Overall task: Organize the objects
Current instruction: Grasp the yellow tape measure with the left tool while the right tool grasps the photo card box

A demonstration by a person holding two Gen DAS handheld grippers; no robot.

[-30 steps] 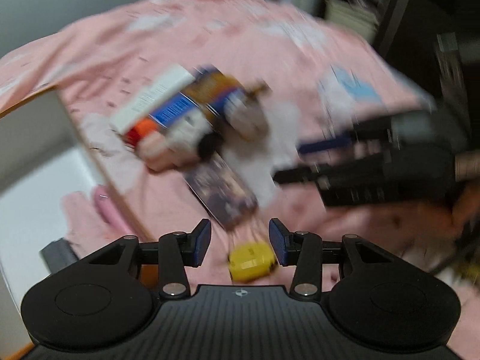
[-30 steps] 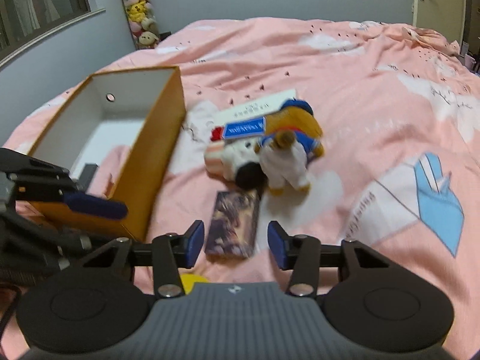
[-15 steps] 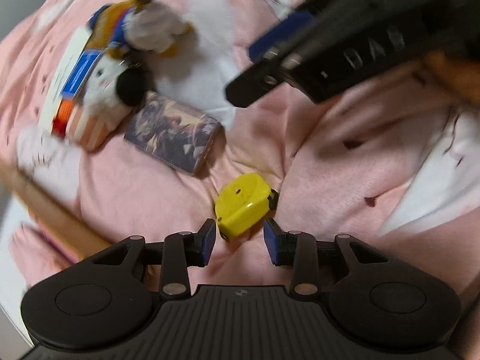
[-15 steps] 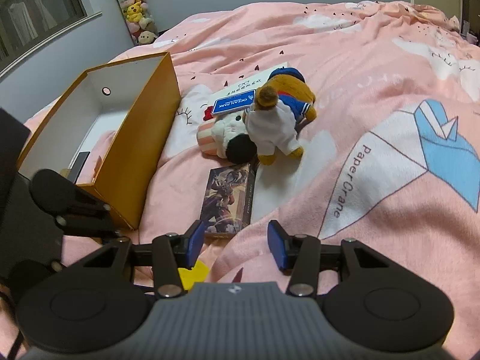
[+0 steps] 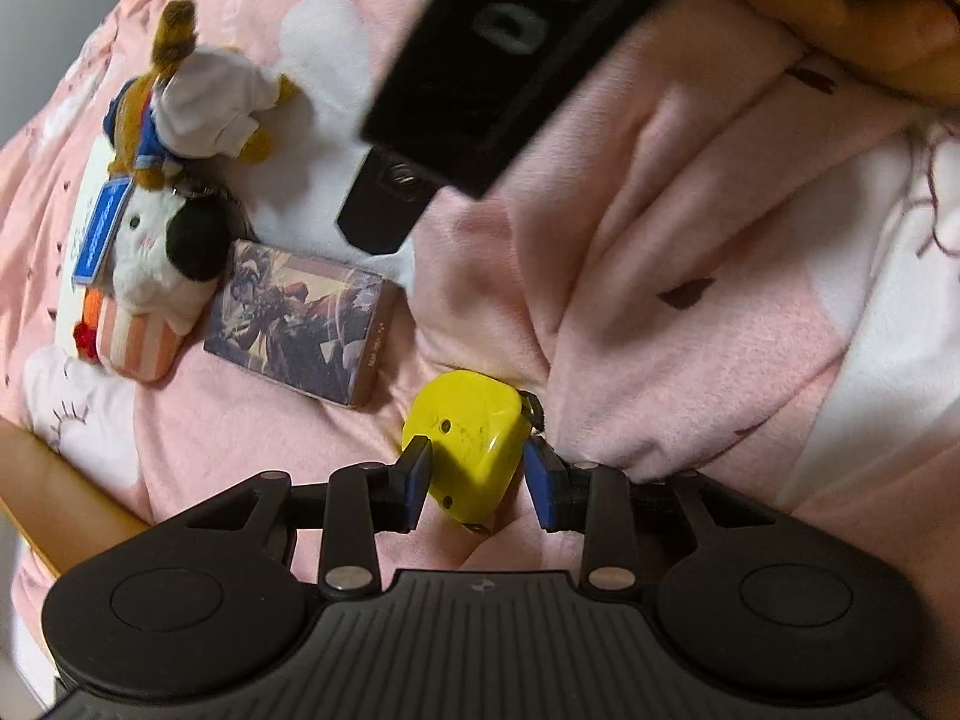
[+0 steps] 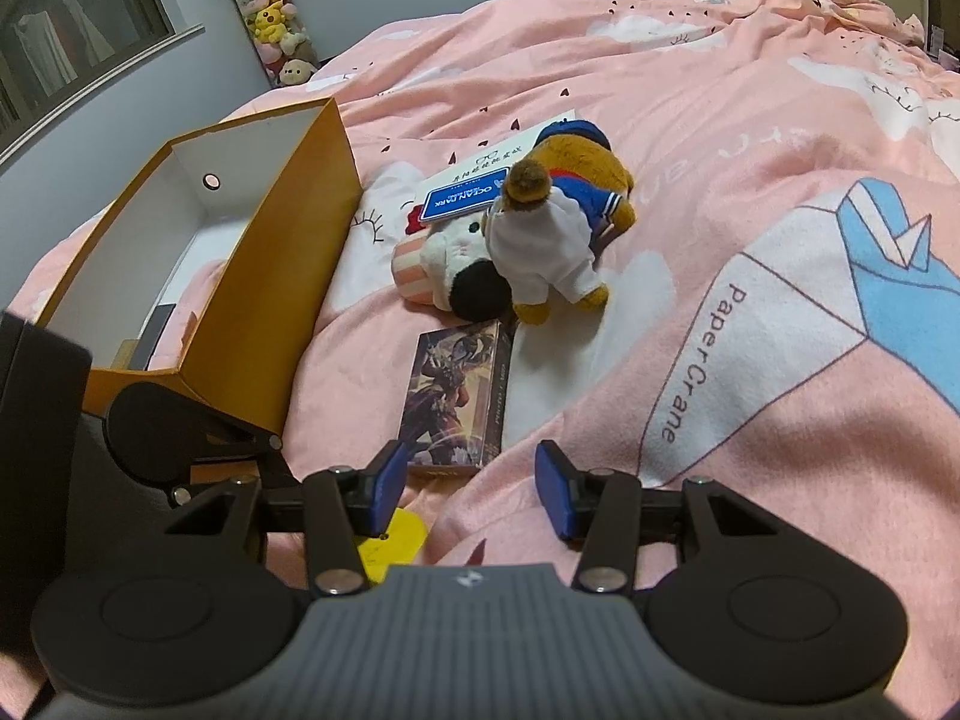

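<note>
Left gripper: now lowered around the yellow case, fingers not yet closed.
Right gripper: held open, empty.
Box: next.

Each hand-held gripper, the left and the right, has a ribbed dark grey body low in the frame, two round black discs, and black link arms with silver screws ending in blue-padded fingers. Bare skin of a hand shows at upper right of the left view, beside a black block with pale lettering.
</note>
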